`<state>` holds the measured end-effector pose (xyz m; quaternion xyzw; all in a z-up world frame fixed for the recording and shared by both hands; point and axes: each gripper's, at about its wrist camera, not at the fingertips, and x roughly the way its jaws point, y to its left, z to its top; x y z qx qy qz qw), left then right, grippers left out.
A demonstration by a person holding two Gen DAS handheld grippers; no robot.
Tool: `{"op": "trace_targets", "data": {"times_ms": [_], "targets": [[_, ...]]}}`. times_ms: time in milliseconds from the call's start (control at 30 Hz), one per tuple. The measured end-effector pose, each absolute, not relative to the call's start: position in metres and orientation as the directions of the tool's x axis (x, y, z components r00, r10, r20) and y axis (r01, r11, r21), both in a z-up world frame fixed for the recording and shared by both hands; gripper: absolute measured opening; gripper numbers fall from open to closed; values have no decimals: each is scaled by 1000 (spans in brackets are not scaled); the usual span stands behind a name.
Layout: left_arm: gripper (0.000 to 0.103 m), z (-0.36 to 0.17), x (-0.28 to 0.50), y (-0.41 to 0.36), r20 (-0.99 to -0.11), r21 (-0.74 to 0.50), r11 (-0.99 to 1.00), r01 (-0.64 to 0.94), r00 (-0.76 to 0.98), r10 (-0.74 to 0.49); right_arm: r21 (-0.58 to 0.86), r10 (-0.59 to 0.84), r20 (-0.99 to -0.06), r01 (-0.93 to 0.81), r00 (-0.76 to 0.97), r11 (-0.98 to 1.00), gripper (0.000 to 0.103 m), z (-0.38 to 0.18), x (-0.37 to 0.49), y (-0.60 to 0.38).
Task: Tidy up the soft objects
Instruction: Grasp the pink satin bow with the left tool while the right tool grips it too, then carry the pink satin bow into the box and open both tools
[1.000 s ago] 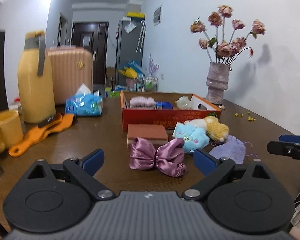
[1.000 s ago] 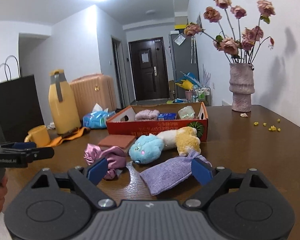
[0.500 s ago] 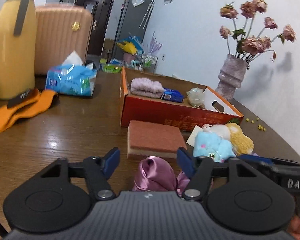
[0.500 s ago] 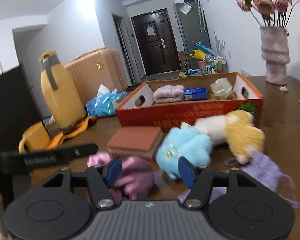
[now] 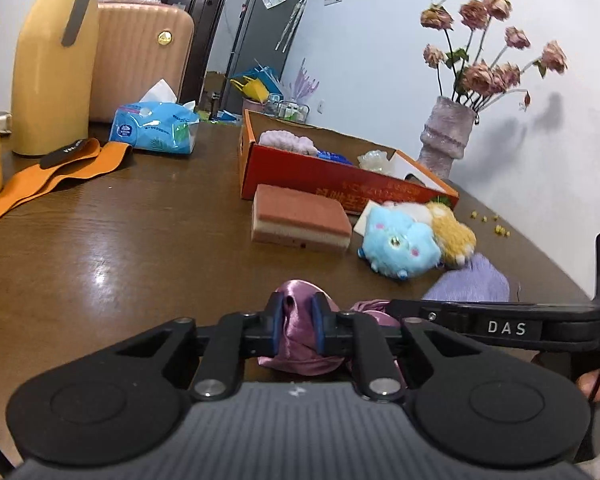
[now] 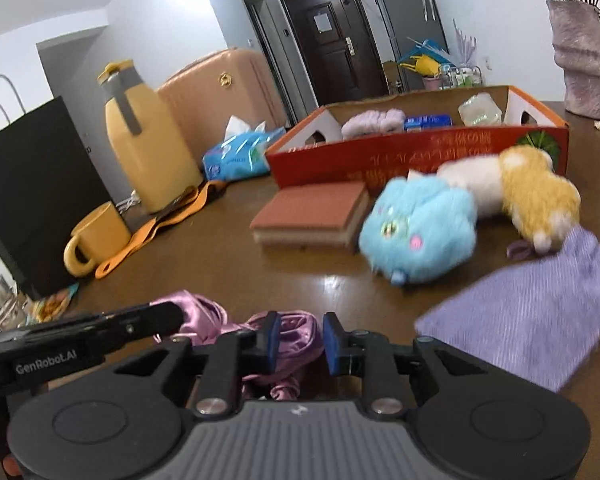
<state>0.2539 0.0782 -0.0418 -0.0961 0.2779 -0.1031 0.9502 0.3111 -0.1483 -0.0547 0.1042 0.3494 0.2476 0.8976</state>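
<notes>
A pink satin bow [image 5: 296,324] lies at the table's near edge. My left gripper [image 5: 296,326] is shut on its left lobe. My right gripper [image 6: 298,340] has its jaws close around the bow's other lobe [image 6: 296,334], with a narrow gap still showing. Beyond lie a blue plush [image 5: 398,246] [image 6: 418,236], a yellow and white plush [image 5: 450,232] [image 6: 532,194], a purple knit pouch [image 5: 470,286] [image 6: 532,316] and a red-brown sponge [image 5: 300,218] [image 6: 312,216]. The orange cardboard box [image 5: 324,172] [image 6: 420,150] holds a pink cloth and small packets.
A yellow jug [image 5: 50,60], yellow mug [image 6: 96,238], orange strap [image 5: 60,172] and blue tissue pack [image 5: 154,128] stand at the left. A vase of dried roses [image 5: 446,138] is at the back right. A black bag [image 6: 28,196] is at the far left.
Both grippers moved forward and down onto the pink bow. The left jaws closed on its left lobe and the right jaws narrowed around the other lobe.
</notes>
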Motion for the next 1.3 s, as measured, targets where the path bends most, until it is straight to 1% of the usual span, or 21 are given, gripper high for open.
{"op": "trace_targets", "data": {"times_ms": [167, 267, 300, 400, 500, 567, 600, 667, 700, 733, 767, 800, 867, 933, 967, 1000, 1033, 1133, 1200, 1300], "targets": [[15, -46, 226, 56, -495, -114, 985, 133, 851, -172, 412, 532, -606, -339, 591, 846, 26, -58, 287, -155], [14, -50, 213, 44, -486, -42, 992, 120, 865, -125, 397, 530, -620, -351, 579, 848, 28, -57, 271, -156], [14, -52, 211, 41, -485, -24, 993, 116, 867, -113, 393, 530, -627, -356, 570, 848, 31, -58, 267, -155], [14, -54, 209, 41, -491, -24, 994, 102, 865, -101, 382, 537, -633, -379, 557, 843, 32, -59, 255, -153], [14, -54, 209, 42, -496, -27, 995, 97, 863, -97, 322, 524, -632, -421, 571, 848, 32, -59, 243, -146], [14, -53, 208, 43, -499, -33, 994, 103, 860, -106, 226, 481, -633, -449, 607, 864, 12, -60, 234, -138], [14, -51, 208, 45, -506, -46, 992, 120, 853, -127, 194, 464, -631, -453, 622, 870, 7, -61, 233, -135], [16, -45, 210, 52, -521, -90, 984, 154, 835, -178, 173, 455, -624, -455, 636, 873, 6, -61, 231, -135], [22, -41, 213, 57, -526, -129, 978, 166, 824, -210, 181, 458, -620, -452, 637, 874, 5, -61, 231, -136], [38, -39, 216, 61, -531, -164, 971, 172, 814, -234, 189, 462, -616, -451, 637, 873, 5, -61, 232, -138], [49, -37, 221, 66, -536, -208, 961, 181, 801, -267, 192, 464, -614, -450, 638, 872, 5, -61, 233, -140], [57, -35, 226, 69, -539, -245, 950, 192, 788, -298, 190, 462, -612, -448, 641, 874, 5, -61, 234, -141], [53, -36, 233, 70, -548, -285, 934, 214, 763, -342, 186, 460, -603, -446, 652, 876, 5, -58, 234, -143], [27, -40, 238, 67, -581, -286, 934, 217, 735, -348, 185, 459, -595, -443, 660, 877, 5, -57, 234, -146], [24, -42, 238, 66, -591, -284, 935, 212, 729, -345, 184, 455, -591, -438, 666, 880, 5, -57, 234, -147], [18, -42, 237, 68, -584, -299, 930, 212, 731, -354, 191, 457, -586, -434, 669, 880, 5, -56, 234, -150], [14, -42, 236, 68, -576, -317, 924, 211, 731, -365, 199, 457, -585, -428, 670, 882, 5, -55, 236, -152], [12, -33, 241, 67, -550, -369, 905, 211, 735, -396, 214, 463, -568, -421, 680, 881, 4, -48, 243, -159], [12, -19, 251, 63, -524, -375, 899, 225, 749, -406, 215, 477, -536, -434, 697, 875, 4, -33, 256, -165], [12, 18, 286, 62, -449, -416, 877, 238, 785, -426, 162, 485, -459, -466, 745, 870, 4, 10, 294, -176]]}}
